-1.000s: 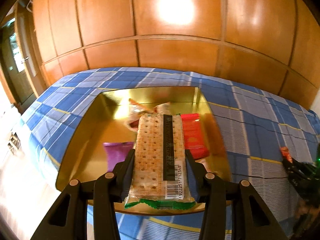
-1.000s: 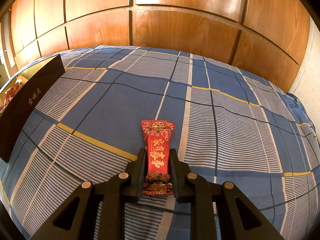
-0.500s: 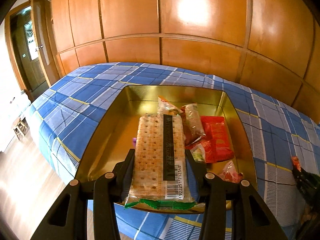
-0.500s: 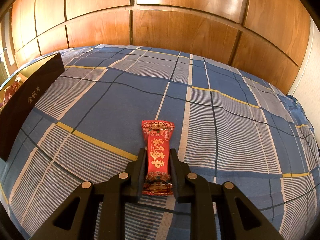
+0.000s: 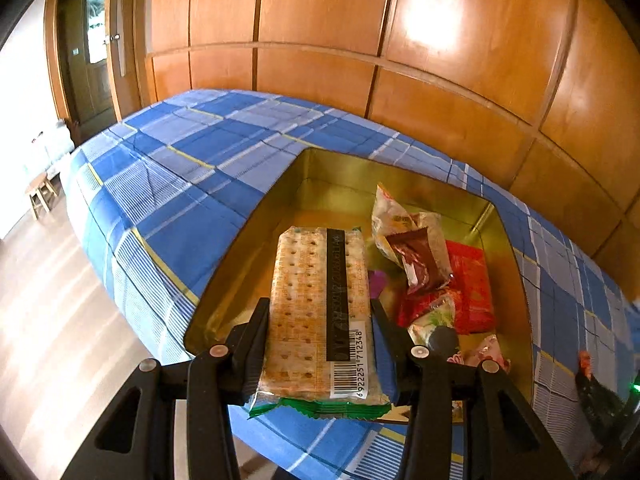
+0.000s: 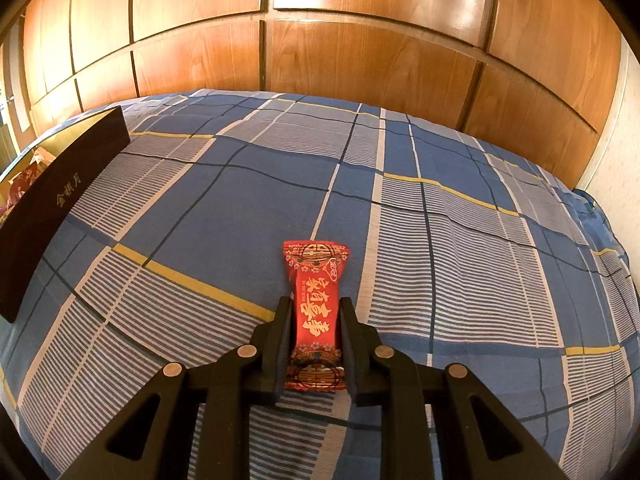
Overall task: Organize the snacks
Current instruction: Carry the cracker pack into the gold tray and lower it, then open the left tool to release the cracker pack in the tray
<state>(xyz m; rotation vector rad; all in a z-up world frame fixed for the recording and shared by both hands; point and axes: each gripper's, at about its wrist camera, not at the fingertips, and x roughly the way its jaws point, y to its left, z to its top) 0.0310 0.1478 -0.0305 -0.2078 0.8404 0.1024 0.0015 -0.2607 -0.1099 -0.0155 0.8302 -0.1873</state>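
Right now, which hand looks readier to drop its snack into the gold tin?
The left tongs: their cracker pack is over the gold tin. The right tongs hold a red candy over bedding.

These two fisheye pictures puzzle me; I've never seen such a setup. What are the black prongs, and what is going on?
No robot here: a person holds a two-finger gripper in each hand, each with a camera looking along its fingers. In the left view, the left gripper is shut on a cracker pack above a gold tin that holds several wrapped snacks. In the right view, the right gripper is shut on a red candy bar over a blue plaid bedsheet; the tin's dark outer wall shows at the left edge. Wooden panels stand behind.
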